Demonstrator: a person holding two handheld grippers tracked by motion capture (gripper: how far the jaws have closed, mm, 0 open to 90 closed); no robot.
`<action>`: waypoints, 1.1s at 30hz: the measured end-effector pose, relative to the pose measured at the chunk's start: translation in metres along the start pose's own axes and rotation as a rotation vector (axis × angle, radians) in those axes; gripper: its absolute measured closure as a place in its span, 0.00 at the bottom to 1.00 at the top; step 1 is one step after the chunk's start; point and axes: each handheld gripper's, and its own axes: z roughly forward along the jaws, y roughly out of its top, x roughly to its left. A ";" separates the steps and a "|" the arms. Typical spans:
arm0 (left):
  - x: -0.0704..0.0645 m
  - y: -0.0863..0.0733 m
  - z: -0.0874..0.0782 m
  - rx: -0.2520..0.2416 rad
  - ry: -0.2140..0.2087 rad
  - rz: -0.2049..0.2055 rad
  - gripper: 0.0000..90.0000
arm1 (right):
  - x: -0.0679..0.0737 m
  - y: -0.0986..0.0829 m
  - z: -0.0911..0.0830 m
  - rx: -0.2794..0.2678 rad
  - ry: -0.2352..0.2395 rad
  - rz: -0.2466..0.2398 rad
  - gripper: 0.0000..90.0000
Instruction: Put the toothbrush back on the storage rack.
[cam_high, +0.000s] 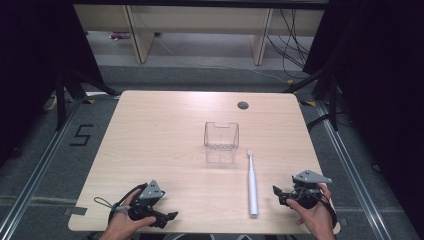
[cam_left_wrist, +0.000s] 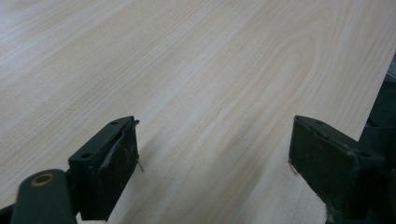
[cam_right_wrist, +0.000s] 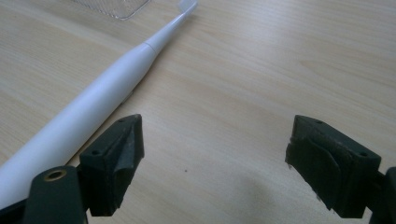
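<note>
At about five o'clock on the wooden table, seen from the high view, a white electric toothbrush lies flat with its brush head pointing toward twelve o'clock and its handle end near the front edge. Just beyond the head, at eleven o'clock from it, stands a clear plastic container, open at the top, near the brush tip but not touching it as far as can be told. The right gripper rests at three o'clock from the toothbrush handle, near it but apart, held in the person's right hand; in the right gripper view its jaws stand wide apart over bare wood, with the toothbrush running past the left-hand jaw. The left gripper sits at seven o'clock on the table, well apart from the toothbrush, its jaws likewise spread with nothing between them
</note>
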 end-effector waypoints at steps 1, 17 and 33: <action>0.000 0.000 0.000 0.003 0.000 0.003 0.17 | -0.001 0.000 0.001 -0.005 -0.004 -0.007 0.21; 0.000 -0.001 0.002 -0.004 -0.007 -0.014 0.17 | -0.004 0.007 0.001 0.024 0.008 -0.077 0.21; 0.002 -0.001 0.000 0.001 0.006 -0.004 0.17 | 0.000 0.042 0.006 0.089 0.057 -0.022 0.33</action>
